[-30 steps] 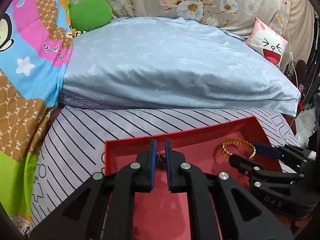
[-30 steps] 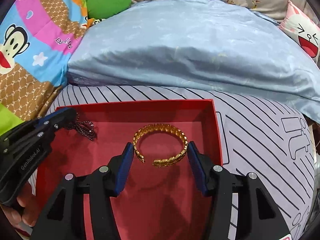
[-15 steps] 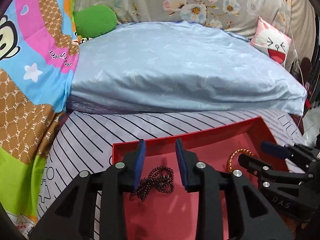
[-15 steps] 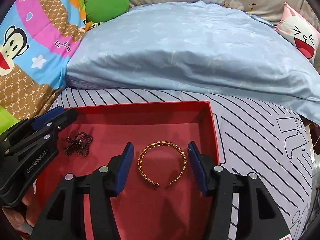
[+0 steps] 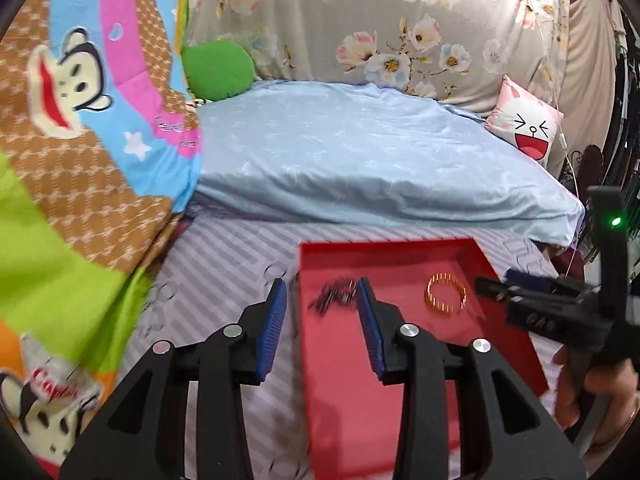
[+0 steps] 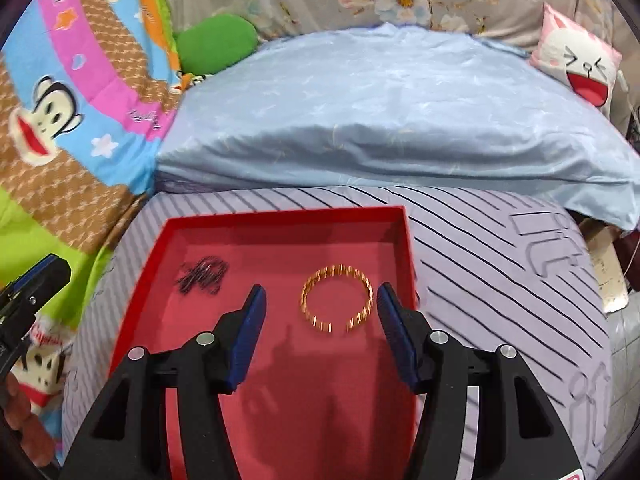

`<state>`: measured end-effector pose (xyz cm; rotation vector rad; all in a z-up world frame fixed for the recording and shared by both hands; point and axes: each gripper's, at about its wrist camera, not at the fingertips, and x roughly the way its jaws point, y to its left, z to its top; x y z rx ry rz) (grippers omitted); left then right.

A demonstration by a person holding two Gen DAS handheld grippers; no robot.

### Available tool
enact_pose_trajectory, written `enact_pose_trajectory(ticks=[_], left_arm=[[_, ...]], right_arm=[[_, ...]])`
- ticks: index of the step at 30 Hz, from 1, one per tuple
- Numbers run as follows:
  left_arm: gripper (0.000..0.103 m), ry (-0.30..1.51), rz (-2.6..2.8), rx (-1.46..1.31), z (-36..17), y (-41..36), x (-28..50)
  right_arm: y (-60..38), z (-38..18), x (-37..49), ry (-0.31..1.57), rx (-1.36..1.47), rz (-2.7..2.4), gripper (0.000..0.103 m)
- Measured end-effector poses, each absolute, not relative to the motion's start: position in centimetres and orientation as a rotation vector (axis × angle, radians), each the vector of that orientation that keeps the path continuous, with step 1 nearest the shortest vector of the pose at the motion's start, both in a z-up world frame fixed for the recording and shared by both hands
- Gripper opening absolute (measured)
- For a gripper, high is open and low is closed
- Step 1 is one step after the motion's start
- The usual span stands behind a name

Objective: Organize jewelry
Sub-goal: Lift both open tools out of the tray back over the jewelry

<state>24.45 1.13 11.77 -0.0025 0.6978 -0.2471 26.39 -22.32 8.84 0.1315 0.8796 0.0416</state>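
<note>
Left wrist view: my left gripper (image 5: 322,300) hangs above the bed with its jaws opening and nothing gripped. One blue pad sits over the striped sheet (image 5: 224,256), the other over the left part of the red tray (image 5: 384,246). The dark bead chain (image 5: 334,299) lies loose on the tray floor near the far left corner, just beside the right pad in this view — blur hides whether they touch. The gold bangle (image 5: 446,293) lies flat further right in the same tray, apart from the chain. My right gripper (image 5: 496,285) enters from the right edge, its tips near the tray's right wall; a hand (image 5: 592,384) holds its handle.

Right wrist view: my right gripper (image 6: 318,308) has its fingers (image 6: 250,328) spread wide and released. The gold bangle (image 6: 338,298) lies on the floor of the red tray (image 6: 284,216) between and slightly ahead of the pads, touching neither. The dark bead chain (image 6: 202,274) rests in the left half of the tray, well apart from the bangle. The tip of my left gripper (image 6: 38,280) shows at the left edge, outside the tray. A pale blue pillow (image 6: 380,112) lies beyond the tray — a cartoon blanket (image 6: 68,92) is on the left.
</note>
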Motion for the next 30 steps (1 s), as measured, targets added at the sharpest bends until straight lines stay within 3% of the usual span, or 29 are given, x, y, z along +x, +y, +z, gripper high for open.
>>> enact_pose_trajectory(ticks=[15,30], left_arm=[[0.035,0.778,-0.169,-0.052,4.8,4.5,10.9],[0.035,0.842,-0.181,-0.093,0.5,4.0,6.6]], right_arm=[[-21.5,6.5,8.0,0.855,0.084,0.011,0.059],[-18.0,1.9,2.0,0.918,0.084,0.026,0.059]])
